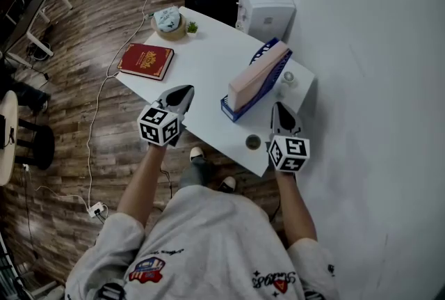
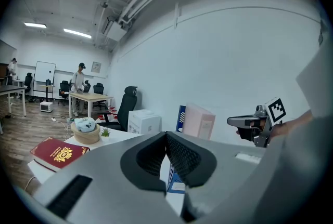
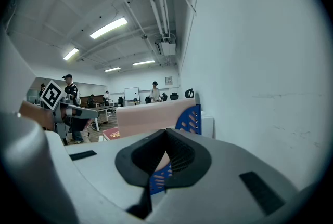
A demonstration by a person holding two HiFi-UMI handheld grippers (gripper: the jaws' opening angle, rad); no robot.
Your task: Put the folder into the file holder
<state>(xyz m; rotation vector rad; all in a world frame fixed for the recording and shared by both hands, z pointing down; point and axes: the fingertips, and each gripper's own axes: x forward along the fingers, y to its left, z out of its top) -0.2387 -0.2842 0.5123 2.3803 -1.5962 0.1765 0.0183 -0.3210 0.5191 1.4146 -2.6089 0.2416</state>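
Observation:
A pink folder (image 1: 256,73) stands inside the blue file holder (image 1: 233,110) near the right side of the white table (image 1: 208,62). My left gripper (image 1: 186,90) hovers just left of the holder, jaws shut and holding nothing. My right gripper (image 1: 278,106) sits at the holder's near right, jaws also shut and holding nothing. In the left gripper view, the folder (image 2: 197,121) and holder (image 2: 180,116) lie beyond the closed left gripper (image 2: 166,133). In the right gripper view, the folder (image 3: 148,119) and holder (image 3: 188,118) stand close behind the right gripper (image 3: 166,129).
A red book (image 1: 146,60) lies at the table's left. A bowl holding a cloth (image 1: 169,21) and a small plant (image 1: 192,28) sit at the far corner. A white appliance (image 1: 266,8) stands beyond the table. A small dark round item (image 1: 253,142) rests near the front edge.

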